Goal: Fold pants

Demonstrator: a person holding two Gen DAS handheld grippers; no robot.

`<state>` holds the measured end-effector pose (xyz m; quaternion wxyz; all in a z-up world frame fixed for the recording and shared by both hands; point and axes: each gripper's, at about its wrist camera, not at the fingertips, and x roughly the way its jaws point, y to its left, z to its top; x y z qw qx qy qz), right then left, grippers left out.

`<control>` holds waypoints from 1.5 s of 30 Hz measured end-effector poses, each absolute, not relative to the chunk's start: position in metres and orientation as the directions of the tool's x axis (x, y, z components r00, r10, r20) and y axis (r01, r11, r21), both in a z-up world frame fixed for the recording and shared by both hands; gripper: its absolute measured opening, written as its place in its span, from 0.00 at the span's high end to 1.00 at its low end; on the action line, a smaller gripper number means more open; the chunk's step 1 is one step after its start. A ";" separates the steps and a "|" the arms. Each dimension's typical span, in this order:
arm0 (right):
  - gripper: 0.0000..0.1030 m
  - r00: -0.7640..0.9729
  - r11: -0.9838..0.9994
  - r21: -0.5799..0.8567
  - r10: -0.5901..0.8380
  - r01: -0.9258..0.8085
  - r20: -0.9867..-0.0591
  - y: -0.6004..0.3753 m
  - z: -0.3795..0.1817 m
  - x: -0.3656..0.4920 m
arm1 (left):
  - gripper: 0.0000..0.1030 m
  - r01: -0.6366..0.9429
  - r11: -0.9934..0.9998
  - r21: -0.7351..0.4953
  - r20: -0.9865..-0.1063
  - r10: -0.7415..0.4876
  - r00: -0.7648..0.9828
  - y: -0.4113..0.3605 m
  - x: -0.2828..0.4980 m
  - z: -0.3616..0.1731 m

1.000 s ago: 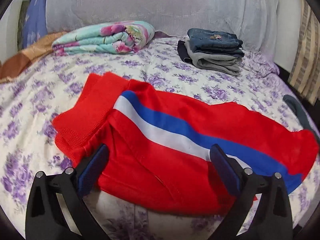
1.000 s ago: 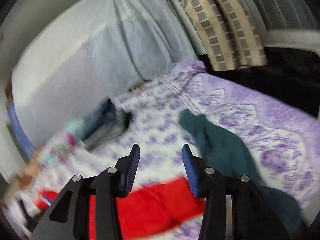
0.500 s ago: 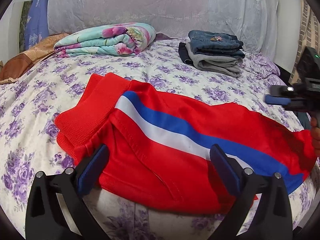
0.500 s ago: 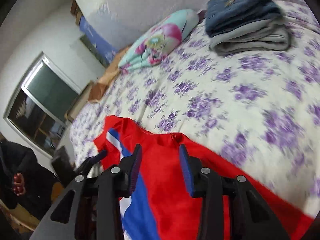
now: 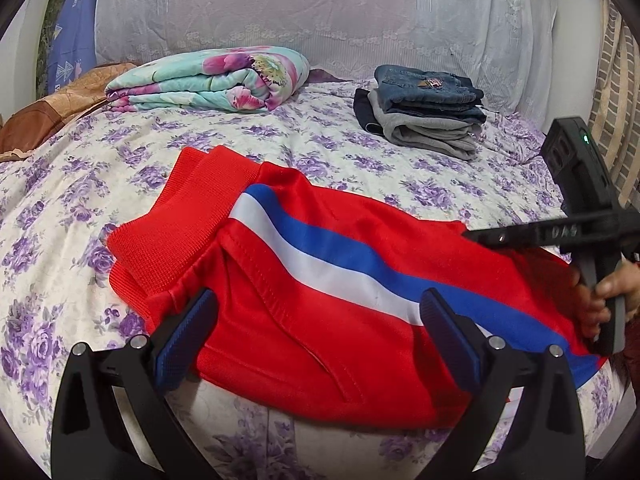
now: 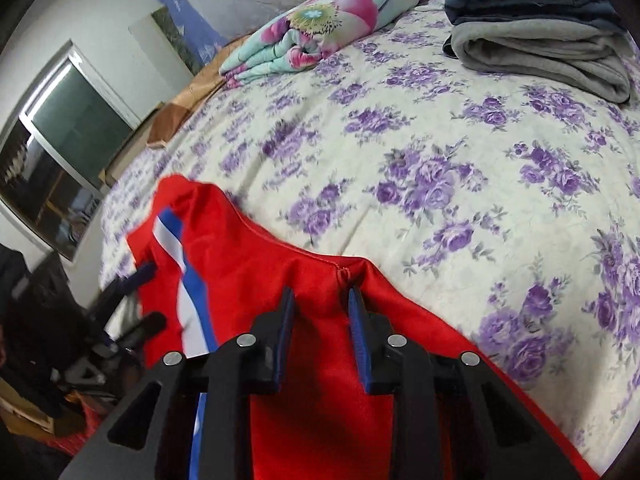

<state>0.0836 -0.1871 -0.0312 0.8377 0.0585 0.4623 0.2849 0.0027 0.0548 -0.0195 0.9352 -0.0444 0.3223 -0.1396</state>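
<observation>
The left gripper point(image 5: 316, 336) hangs low over the near edge of the pants point(image 5: 328, 304), jaws spread wide with nothing between them, the red cloth lying just past the pads. The pants lie flat across the bed point(image 5: 72, 184), waistband toward 10 o'clock in the left view, the blue and white stripe running from there to 4 o'clock.

At 3 o'clock the right gripper point(image 6: 320, 332), held by a hand point(image 5: 612, 292), sits on the far hem. In its own view the jaws have just been closing and stand narrow, with a raised pleat of red fabric at the crotch seam between the tips; whether the pads already pinch it cannot be told.

To do this step well, I would close fully on that pleat and catch both layers, not just the top one. Then bring the left jaws down on the waistband corner so both ends lift together. Carry the fold along the stripe, keeping the cloth taut, or the slick fabric will likely slide and wrinkle.

Farther off, at 12 o'clock, lie a quilt point(image 5: 208, 80) and a stack point(image 5: 424, 112) of folded clothes, well apart from the work.
</observation>
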 end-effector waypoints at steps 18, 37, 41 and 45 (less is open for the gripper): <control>0.78 0.598 0.898 0.262 0.432 -0.354 -0.675 -0.208 0.014 0.075 | 0.04 0.234 0.949 -0.212 -0.568 -0.315 0.761 0.060 0.001 -0.018; 0.61 0.619 0.909 0.327 0.416 -0.259 -0.666 -0.256 -0.009 0.015 | 0.04 0.047 0.987 -0.154 -0.603 -0.132 0.787 0.107 0.008 0.004; 0.45 0.597 0.918 0.279 0.396 -0.283 -0.698 -0.245 -0.021 0.012 | 0.04 0.179 0.971 -0.159 -0.546 -0.238 0.803 0.079 0.000 0.022; 0.45 0.582 0.898 0.370 0.437 -0.238 -0.686 -0.263 -0.030 0.013 | 0.04 0.098 0.979 0.181 -0.657 0.046 0.752 0.037 0.036 -0.023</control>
